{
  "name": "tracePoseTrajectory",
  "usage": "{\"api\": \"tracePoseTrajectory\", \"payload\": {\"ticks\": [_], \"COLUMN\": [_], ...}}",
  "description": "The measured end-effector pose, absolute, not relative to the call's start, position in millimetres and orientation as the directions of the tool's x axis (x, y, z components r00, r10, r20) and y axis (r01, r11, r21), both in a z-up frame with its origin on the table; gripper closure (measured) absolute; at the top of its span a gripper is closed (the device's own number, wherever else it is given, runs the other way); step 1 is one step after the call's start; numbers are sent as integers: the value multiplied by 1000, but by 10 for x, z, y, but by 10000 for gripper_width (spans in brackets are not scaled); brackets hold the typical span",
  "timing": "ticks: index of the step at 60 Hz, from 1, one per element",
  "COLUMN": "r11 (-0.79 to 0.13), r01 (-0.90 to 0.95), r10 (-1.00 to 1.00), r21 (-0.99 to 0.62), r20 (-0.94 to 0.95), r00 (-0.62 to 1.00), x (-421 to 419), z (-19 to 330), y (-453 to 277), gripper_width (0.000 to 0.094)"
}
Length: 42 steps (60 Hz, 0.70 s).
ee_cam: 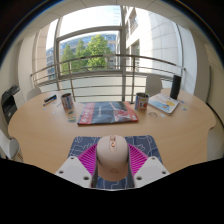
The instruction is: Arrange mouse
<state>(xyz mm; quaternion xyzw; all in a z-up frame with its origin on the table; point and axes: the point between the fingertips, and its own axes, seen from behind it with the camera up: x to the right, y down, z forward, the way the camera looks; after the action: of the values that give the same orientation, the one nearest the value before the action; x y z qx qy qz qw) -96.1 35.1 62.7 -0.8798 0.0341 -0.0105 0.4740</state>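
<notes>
I judged this to be the carrying or placing step: the mouse [113, 156], pale and rounded, sat between the two fingers of my tool [113, 165], and the pink pads seemed to press on its flanks from both sides, so I took the tool to be clenched on it. Beneath the mouse lay a dark mouse pad [113, 150] on the near edge of the round wooden desk [40, 125]; whether the mouse was lifted clear of the pad or resting on it, I could not tell. Reading from left to right across the far side of the desk, there was a dark object [49, 99] near the rim, then a cup [67, 101], then a reddish printed sheet [107, 112] straight ahead of the fingers, then a can [141, 101], and last a stack of papers or a book [165, 103]. Beyond them ran a railing [100, 70] and tall windows. My next move, as I saw it, called for settling the mouse squarely on the pad and then easing the fingers apart without nudging it. I held the tool low and level, pointed across the desk toward the windows.
</notes>
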Motion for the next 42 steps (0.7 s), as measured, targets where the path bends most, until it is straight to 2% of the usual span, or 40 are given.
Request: {"api": "tracePoseTrajectory", "payload": {"ticks": [5, 11, 15, 18, 21, 24, 42], "r11": [-585, -629, -651, -645, -632, -621, -549], "r01": [-61, -56, -60, -59, -46, -36, -11], "r10": [-66, -46, -48, -49, -47, -58, -104], "r21": [-809, -775, -757, -762, -774, -783, -836], "r20": [-28, -34, -38, -35, -21, 0, 56], "r00": [997, 998, 998, 998, 999, 998, 993], "x": [-936, -920, -920, -905, -917, -894, -1164], "z": [202, -75, -135, -60, 41, 181, 1117], "y": [434, 430, 384, 354, 318, 249, -738], "gripper_width": [498, 439, 371, 248, 72, 106, 89]}}
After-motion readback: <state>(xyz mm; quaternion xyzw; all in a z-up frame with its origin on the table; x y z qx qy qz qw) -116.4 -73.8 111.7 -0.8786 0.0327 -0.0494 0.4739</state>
